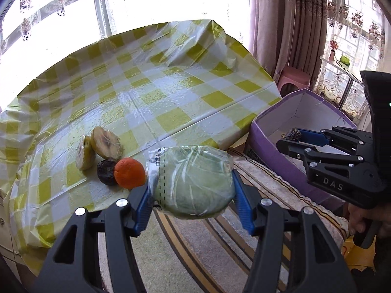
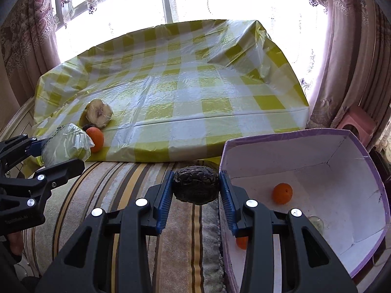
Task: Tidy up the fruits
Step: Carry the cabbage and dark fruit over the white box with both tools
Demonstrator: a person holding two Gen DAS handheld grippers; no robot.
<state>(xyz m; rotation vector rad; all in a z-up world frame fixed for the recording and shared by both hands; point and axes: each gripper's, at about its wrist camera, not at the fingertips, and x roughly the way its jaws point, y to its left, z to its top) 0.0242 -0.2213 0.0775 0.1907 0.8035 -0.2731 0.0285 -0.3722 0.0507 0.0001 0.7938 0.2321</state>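
The left gripper (image 1: pixel 191 193) pinches a pale green fruit wrapped in clear plastic (image 1: pixel 193 183), its blue pads pressed on either side of it. The wrapped fruit hangs between the jaws above a striped rug (image 1: pixel 195 239), just off the near edge of the table (image 1: pixel 171 92) with its yellow-and-white checked cover. Ahead of the left jaws and to their left, three more things lie on the cover: an orange (image 1: pixel 129 172) just beside the left pad, a dark round fruit (image 1: pixel 107 172) touching the orange, and a cut, plastic-wrapped yellow fruit (image 1: pixel 97 150) in two halves leaning together behind them.

The right gripper (image 2: pixel 195 188) is clamped on a dark, wrinkled fruit (image 2: pixel 195 185), held between its two blue pads with the jaws drawn close. It hangs over the rug, just left of the near wall of a purple box (image 2: pixel 366 156) with a white inside. To the right of the right jaws, inside the box, sits a second orange (image 2: pixel 282 193); a third orange thing (image 2: pixel 242 243) peeks out below the right finger, and a pale roundish thing (image 2: pixel 316 221) lies near it, too blurred to name.

From the right wrist view, the left gripper appears far to the left with its wrapped fruit, well apart from the box. A hand (image 1: pixel 359 222) grips the right gripper's handle.
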